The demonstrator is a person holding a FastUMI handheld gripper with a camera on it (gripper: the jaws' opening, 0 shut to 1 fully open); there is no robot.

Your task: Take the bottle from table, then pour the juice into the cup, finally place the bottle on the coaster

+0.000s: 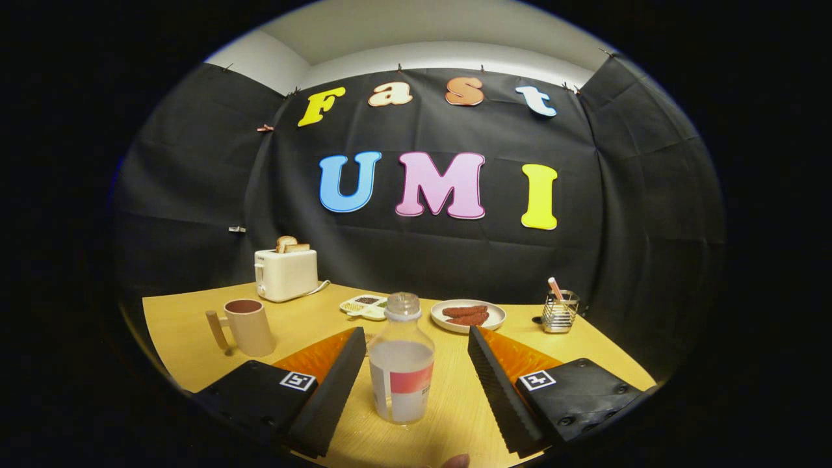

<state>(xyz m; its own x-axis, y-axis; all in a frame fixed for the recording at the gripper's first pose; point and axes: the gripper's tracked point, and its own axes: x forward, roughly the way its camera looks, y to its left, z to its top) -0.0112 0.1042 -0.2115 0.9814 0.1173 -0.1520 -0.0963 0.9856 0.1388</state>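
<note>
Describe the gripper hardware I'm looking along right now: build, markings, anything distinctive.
The gripper has two long, flat fingers whose inner faces are ribbed like saw teeth. Each is backed by a translucent orange ribbed piece and mounts on a black block with visible screws. Each block carries a square black-and-white fiducial tag. No cables are visible.

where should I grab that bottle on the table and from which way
Grip the bottle at its straight labelled body, not the narrow neck. It stands upright, capless, between the open gripper's fingers, apart from both. Probably just close from this near side, level, to keep the juice in.
</note>
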